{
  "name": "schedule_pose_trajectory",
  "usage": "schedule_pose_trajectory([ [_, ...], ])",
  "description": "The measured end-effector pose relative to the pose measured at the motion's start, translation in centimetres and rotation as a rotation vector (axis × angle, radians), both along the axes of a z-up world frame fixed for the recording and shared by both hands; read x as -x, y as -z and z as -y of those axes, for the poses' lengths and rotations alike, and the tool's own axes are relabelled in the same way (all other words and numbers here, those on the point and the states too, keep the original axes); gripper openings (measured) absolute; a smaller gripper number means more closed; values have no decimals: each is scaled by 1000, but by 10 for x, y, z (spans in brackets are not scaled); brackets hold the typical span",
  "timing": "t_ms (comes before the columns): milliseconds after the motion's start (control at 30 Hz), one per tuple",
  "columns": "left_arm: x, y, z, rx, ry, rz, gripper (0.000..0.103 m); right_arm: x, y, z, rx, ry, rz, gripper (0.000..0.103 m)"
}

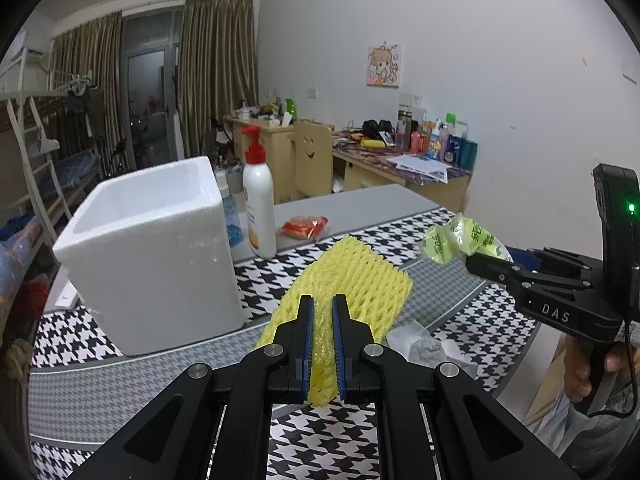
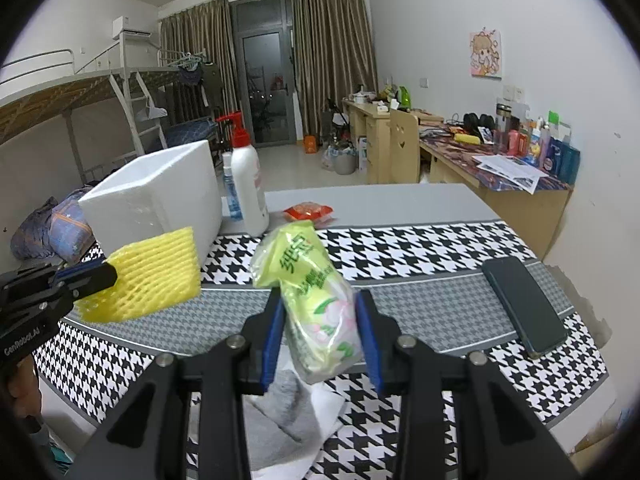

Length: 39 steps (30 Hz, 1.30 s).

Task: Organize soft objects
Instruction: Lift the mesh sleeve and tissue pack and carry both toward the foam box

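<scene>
My left gripper [image 1: 323,300] is shut on a yellow foam net sleeve [image 1: 352,280], which it holds above the houndstooth cloth; from the right wrist the same sleeve [image 2: 148,276] shows at the left. My right gripper [image 2: 318,300] is shut on a green tissue pack [image 2: 316,300], lifted off the table; the left wrist sees that pack [image 1: 460,240] at the right. An open white foam box [image 1: 152,248] stands at the left of the table, box [image 2: 160,196] just behind the sleeve. A grey sock [image 2: 288,412] on white paper lies under the right gripper.
A white pump bottle [image 1: 259,208] and a small blue bottle [image 2: 231,196] stand beside the box. A red snack packet [image 1: 305,227] lies behind. A dark phone [image 2: 524,304] rests on the cloth at the right. A person's hand [image 1: 588,372] holds the right gripper's handle.
</scene>
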State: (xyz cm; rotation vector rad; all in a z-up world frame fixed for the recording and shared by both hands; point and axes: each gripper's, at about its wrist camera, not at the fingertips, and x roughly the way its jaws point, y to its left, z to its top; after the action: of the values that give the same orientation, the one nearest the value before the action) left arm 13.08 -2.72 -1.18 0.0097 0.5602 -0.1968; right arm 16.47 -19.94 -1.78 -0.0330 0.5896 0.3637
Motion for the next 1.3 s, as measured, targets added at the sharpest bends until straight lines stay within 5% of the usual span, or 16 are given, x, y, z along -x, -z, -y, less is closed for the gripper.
schedule_pose_trajectory([
  [1300,-1,-55,-29,-5,-82,125,10,5,-43,-28,-44,-54,118,40],
])
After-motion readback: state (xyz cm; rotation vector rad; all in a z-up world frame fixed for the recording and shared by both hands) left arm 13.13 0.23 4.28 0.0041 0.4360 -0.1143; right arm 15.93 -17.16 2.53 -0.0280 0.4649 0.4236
